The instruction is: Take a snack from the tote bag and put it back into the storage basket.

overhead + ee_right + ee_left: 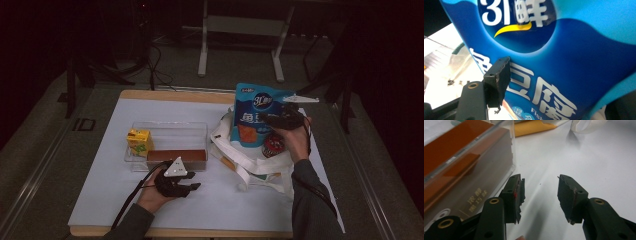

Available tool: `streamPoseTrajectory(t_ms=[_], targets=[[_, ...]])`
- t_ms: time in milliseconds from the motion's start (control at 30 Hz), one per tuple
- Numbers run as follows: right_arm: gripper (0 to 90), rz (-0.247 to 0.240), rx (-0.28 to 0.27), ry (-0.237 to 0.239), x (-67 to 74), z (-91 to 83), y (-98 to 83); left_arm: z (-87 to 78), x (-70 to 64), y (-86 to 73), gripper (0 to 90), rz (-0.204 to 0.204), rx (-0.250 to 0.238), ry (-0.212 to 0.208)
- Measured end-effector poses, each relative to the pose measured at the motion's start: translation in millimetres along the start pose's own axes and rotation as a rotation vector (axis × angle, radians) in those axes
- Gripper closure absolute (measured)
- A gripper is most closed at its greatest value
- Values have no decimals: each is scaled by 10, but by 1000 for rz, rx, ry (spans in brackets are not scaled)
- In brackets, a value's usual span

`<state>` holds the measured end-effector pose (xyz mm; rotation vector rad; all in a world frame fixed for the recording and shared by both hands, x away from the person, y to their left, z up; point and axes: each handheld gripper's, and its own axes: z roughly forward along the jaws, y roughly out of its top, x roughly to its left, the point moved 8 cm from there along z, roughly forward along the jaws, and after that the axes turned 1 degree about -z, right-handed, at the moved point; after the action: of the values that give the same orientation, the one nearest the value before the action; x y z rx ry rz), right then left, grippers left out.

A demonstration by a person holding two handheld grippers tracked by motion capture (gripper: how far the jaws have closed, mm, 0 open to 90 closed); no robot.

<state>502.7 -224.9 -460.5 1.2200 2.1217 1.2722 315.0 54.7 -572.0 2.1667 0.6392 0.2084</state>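
White-topped table (115, 200), clear plastic box (167, 131), white tote bag (250, 165)

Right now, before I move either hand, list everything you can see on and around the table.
Snack pouch: one, blue with white lettering, upright in the tote bag, at the right gripper.
Tote bag: one, white, right half of the table.
Round can: one, red and dark, in the bag beside the pouch.
Clear box: one, see-through, table centre-left.
Drink carton: one, yellow, left end of the box.
Brown slab: one, along the box's near side.
Table: one, white top, wooden edge.
Metal frame: one, pale, on the floor behind.
Left gripper: black, open, nothing between the jaws.
Right gripper: black, against the pouch; grip unclear.
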Motion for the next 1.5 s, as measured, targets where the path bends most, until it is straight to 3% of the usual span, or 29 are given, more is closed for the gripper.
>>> streamPoseTrajectory(t_ms=[200, 300, 433, 700, 1167, 1500], targets=[[412, 7, -16, 40, 54, 23, 20, 39, -21, -18, 538, -7, 7, -12], [552, 12, -54, 70, 92, 3, 48, 61, -32, -37, 538, -1, 19, -20], [652, 20, -67, 78, 100, -13, 51, 74, -30, -50, 538, -9, 14, -25], [851, 82, -105, 138, 63, -64, 42, 131, -41, -86, 537, -9, 14, -25], [894, 62, -102, 183, 231, -121, 127, 178, -42, -116, 526, 6, 19, -14], [895, 78, -120, 210, 319, -199, 256, 185, -51, -121, 522, 17, 24, -2]])
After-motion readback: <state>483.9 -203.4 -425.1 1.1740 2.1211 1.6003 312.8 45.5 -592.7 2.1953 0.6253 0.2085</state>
